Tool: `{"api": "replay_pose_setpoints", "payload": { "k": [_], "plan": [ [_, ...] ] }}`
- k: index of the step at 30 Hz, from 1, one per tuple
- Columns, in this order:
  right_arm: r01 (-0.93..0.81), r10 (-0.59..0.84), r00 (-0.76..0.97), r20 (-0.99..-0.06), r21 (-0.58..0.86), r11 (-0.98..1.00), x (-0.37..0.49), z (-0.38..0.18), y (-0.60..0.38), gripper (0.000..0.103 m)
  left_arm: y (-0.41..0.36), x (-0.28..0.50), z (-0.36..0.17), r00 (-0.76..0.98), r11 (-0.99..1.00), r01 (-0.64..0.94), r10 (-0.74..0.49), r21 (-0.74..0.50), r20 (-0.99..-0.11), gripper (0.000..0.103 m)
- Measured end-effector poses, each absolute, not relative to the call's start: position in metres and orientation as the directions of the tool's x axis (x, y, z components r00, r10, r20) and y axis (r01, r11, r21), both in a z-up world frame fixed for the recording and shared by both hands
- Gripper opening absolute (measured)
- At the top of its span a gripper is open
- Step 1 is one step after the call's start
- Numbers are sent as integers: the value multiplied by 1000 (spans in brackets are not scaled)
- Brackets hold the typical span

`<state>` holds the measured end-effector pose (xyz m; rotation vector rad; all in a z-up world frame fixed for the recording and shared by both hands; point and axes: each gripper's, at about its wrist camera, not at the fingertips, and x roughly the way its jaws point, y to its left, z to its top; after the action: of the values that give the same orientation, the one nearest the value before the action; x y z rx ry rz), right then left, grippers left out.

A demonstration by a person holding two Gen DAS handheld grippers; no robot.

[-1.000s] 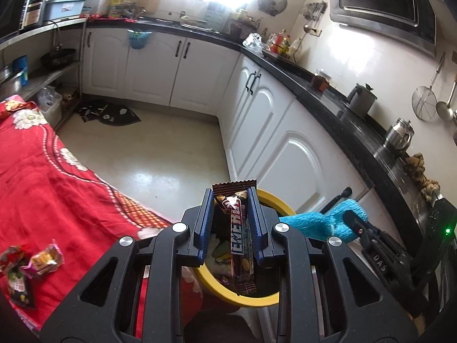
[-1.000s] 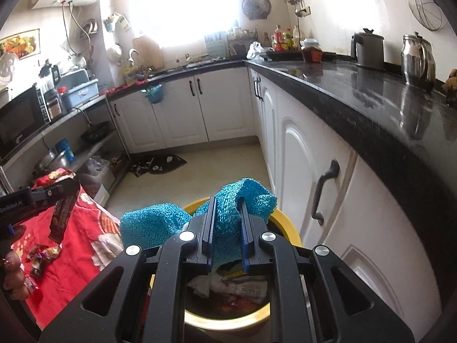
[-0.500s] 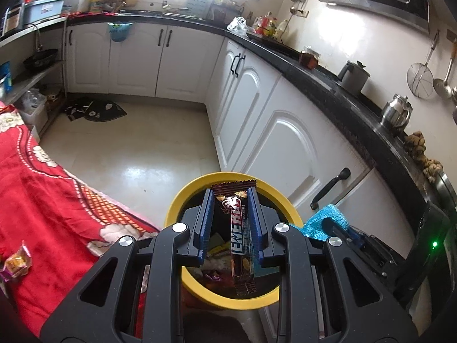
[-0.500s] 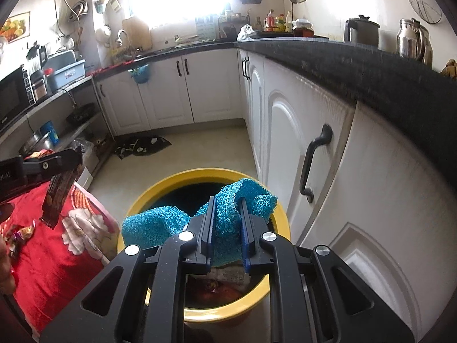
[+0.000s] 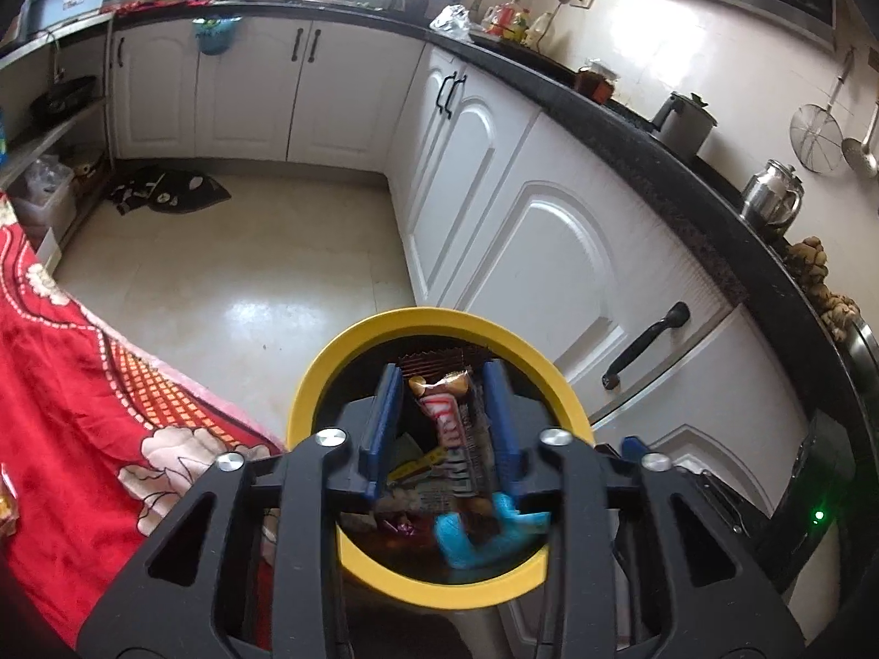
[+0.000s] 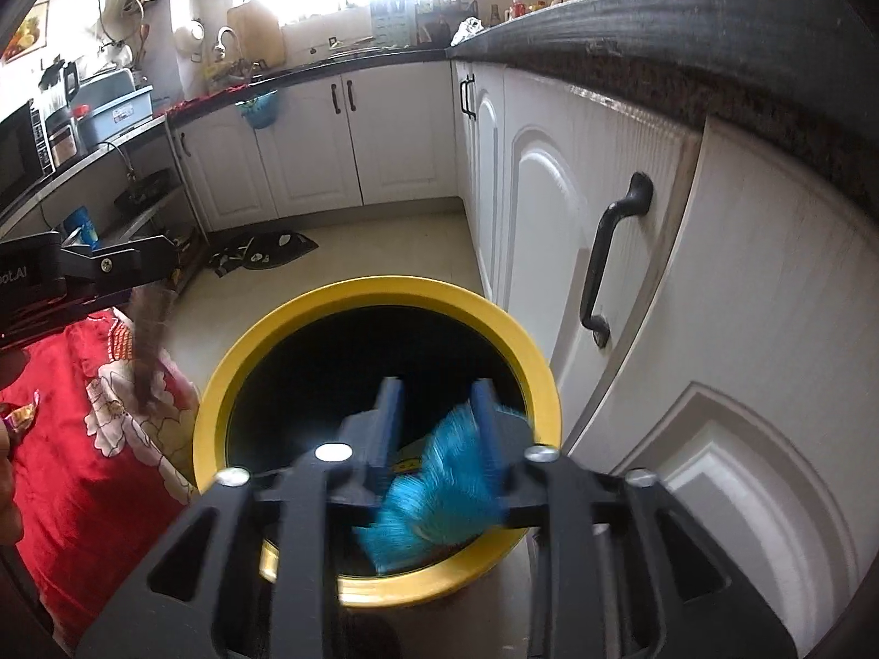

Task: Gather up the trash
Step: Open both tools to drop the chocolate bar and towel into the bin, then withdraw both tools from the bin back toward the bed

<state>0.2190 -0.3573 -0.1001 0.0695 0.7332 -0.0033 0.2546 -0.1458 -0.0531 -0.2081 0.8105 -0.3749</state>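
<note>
1. The yellow-rimmed bin (image 5: 439, 585) stood on the floor beside the white cabinets (image 5: 555, 252), and both pairs of tongs hung right over its mouth. In my judgement the drop-off step was under way, with trash already lying in the bin's dark bottom.

2. The red flowered cloth (image 5: 71, 384) covered the surface to the left of the bin. A small wrapped piece (image 6: 22, 416) lay on it at the far left of the right wrist view, so I judged that at least one item remained to be fetched. Whether more lay out of sight could not be told.

3. The blue fuzzy cloth (image 6: 434, 489) was blurred and sat low between the right gripper (image 6: 437, 425)'s blue pads (image 6: 391, 423), over the bin. Those jaws were opening, and the cloth seemed loose rather than pinched, most likely slipping down into the bin.

4. The snack wrapper (image 5: 445, 423) stood between the left gripper (image 5: 442, 417)'s pads (image 5: 384, 412) with clear gaps on both sides. Those jaws were opening as well, so the wrapper was no longer clamped and appeared to be falling into the bin.

5. What was left, as I read it: let both pieces land, then go back to the red cloth for the remaining wrapper.
</note>
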Motion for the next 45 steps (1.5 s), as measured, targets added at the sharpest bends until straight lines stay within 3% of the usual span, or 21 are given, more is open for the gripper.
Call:
{"api": "replay_pose_setpoints", "payload": {
  "k": [1, 5, 7, 9, 18, 32, 45],
  "plan": [
    [28, 23, 743, -668, 66, 997, 218, -101, -357, 39, -144, 255, -54, 629, 916, 237, -399, -324, -667, 46],
    [32, 33, 746, -666, 86, 996, 216, -99, -357, 50, -131, 254, -55, 634, 922, 208, -381, -326, -673, 60],
    [32, 41, 752, -658, 98, 995, 214, -96, -356, 53, -121, 251, -52, 650, 931, 183, -355, -314, -672, 80],
    [26, 48, 758, -651, 103, 994, 211, -93, -353, 54, -111, 247, -49, 664, 938, 159, -332, -308, -670, 92],
    [-60, 136, 788, -600, 145, 988, 199, -64, -326, 59, -45, 219, -26, 742, 960, 17, -199, -279, -640, 92],
    [-351, 368, 745, -557, 141, 926, 181, -26, -220, 62, 61, 162, 4, 815, 950, -157, -29, -269, -579, 92],
    [-574, 520, 642, -563, 96, 813, 165, -18, -123, 65, 127, 128, 1, 804, 925, -270, 64, -267, -591, 92]
  ]
}}
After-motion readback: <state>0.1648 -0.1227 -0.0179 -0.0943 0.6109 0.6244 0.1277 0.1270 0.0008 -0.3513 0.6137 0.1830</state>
